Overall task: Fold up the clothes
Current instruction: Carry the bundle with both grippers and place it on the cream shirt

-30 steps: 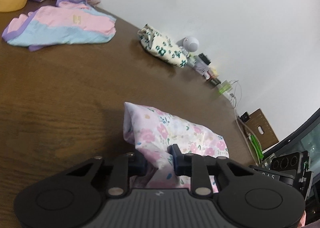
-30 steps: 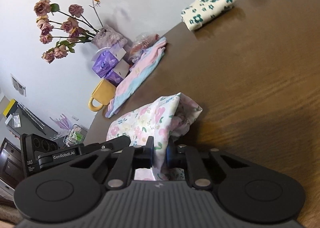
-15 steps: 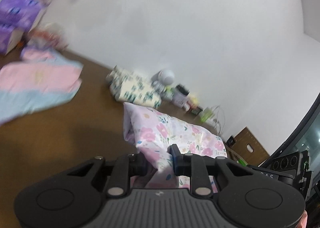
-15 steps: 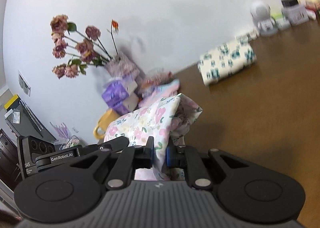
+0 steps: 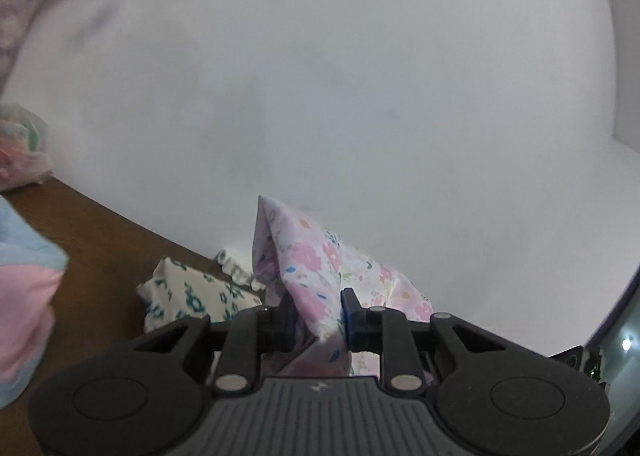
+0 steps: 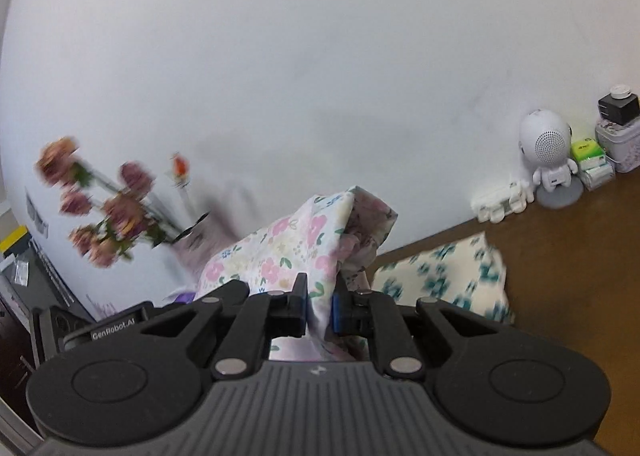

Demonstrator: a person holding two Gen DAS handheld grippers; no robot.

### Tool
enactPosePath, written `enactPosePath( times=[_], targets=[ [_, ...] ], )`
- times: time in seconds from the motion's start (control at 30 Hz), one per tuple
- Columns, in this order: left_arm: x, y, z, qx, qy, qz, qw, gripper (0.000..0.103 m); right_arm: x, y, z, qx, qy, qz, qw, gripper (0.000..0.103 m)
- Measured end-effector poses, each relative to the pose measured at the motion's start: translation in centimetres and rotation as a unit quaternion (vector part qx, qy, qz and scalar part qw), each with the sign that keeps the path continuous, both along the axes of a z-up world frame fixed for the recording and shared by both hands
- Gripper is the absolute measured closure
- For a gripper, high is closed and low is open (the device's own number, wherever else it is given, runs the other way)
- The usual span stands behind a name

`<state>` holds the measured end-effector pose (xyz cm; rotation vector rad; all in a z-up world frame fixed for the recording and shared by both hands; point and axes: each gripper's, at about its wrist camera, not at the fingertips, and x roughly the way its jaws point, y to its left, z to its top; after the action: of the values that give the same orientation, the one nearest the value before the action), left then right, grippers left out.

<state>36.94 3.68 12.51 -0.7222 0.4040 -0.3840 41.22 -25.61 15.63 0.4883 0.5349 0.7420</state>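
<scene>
A pink floral garment (image 5: 316, 268) hangs between both grippers, lifted above the brown table (image 5: 100, 244). My left gripper (image 5: 318, 314) is shut on one edge of it. My right gripper (image 6: 320, 302) is shut on another edge of the same floral garment (image 6: 280, 252). Both views tilt up toward the white wall. A folded cream cloth with green flowers (image 5: 192, 296) lies on the table beyond; it also shows in the right wrist view (image 6: 440, 276). A pink and blue garment (image 5: 24, 296) lies at the left.
A vase of dried flowers (image 6: 108, 216) stands at the back left. A white robot-shaped speaker (image 6: 550, 160), a power strip (image 6: 504, 204), tissue packs (image 6: 592, 164) and a tin (image 6: 618, 136) stand along the wall at the right. A plastic bag (image 5: 20, 148) sits far left.
Both grippers have risen and tilted up with the floral garment, lifting it off the table. The views now show mostly wall instead of tabletop.
</scene>
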Motion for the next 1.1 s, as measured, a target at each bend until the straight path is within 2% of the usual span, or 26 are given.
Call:
enactPosePath(
  times=[0.13, 0.2, 0.37, 0.47, 0.57, 0.6, 0.67, 0.7, 0.77, 0.87, 0.9, 1.0, 1.03, 1.07, 1.1],
  targets=[
    [6.2, -0.3, -4.0, -0.011, 0.041, 0.002, 0.9991, 0.082, 7.5, -0.1, -3.1, 0.0, 0.045, -0.002, 0.999, 0.092],
    [8.0, -0.2, -6.1, -0.011, 0.062, 0.007, 0.998, 0.082, 10.3, 0.1, -5.2, -0.008, 0.068, -0.009, 0.998, 0.092],
    [10.3, -0.4, -8.9, 0.008, 0.079, 0.018, 0.9967, 0.082, 13.7, 1.0, -9.3, -0.044, 0.082, -0.019, 0.995, 0.092],
    [10.7, -0.4, -9.5, 0.015, 0.081, 0.018, 0.9964, 0.081, 14.3, 1.1, -10.4, -0.034, 0.082, -0.024, 0.996, 0.091],
    [11.0, -0.3, -10.1, 0.016, 0.086, 0.018, 0.996, 0.076, 14.5, 1.0, -11.3, -0.036, 0.088, -0.027, 0.995, 0.089],
    [11.1, -0.3, -10.3, 0.013, 0.09, 0.019, 0.9957, 0.071, 14.5, 1.0, -11.5, -0.034, 0.089, -0.029, 0.995, 0.088],
    [11.2, -0.1, -10.4, 0.007, 0.09, 0.02, 0.9957, 0.069, 14.5, 0.8, -11.8, -0.026, 0.091, -0.034, 0.995, 0.083],
    [11.2, 0.0, -10.3, 0.003, 0.087, 0.019, 0.996, 0.063, 14.4, 0.7, -11.9, -0.019, 0.091, -0.037, 0.995, 0.08],
    [10.6, 0.2, -9.7, 0.01, 0.073, 0.025, 0.997, 0.052, 14.0, 0.2, -11.7, -0.009, 0.082, -0.043, 0.996, 0.058],
    [9.3, 0.8, -8.5, 0.031, 0.039, 0.052, 0.9974, 0.039, 12.9, -0.5, -11.0, -0.005, 0.053, -0.056, 0.997, 0.051],
    [8.8, 1.0, -8.1, 0.039, 0.028, 0.06, 0.9971, 0.038, 12.5, -0.8, -10.7, -0.003, 0.045, -0.063, 0.997, 0.049],
    [7.3, 0.9, -6.6, 0.078, -0.011, 0.078, 0.9939, 0.041, 11.2, 0.7, -9.4, -0.046, -0.009, -0.073, 0.996, 0.05],
    [7.1, 0.5, -6.2, 0.095, -0.022, 0.076, 0.9923, 0.051, 10.8, 1.2, -9.0, -0.061, -0.027, -0.076, 0.995, 0.053],
    [7.1, -0.3, -5.7, 0.118, -0.028, 0.07, 0.9902, 0.063, 10.4, 1.7, -8.6, -0.075, -0.046, -0.079, 0.993, 0.064],
    [7.2, -1.3, -5.3, 0.142, -0.033, 0.062, 0.9874, 0.071, 9.9, 2.2, -8.2, -0.089, -0.064, -0.082, 0.991, 0.068]
  ],
)
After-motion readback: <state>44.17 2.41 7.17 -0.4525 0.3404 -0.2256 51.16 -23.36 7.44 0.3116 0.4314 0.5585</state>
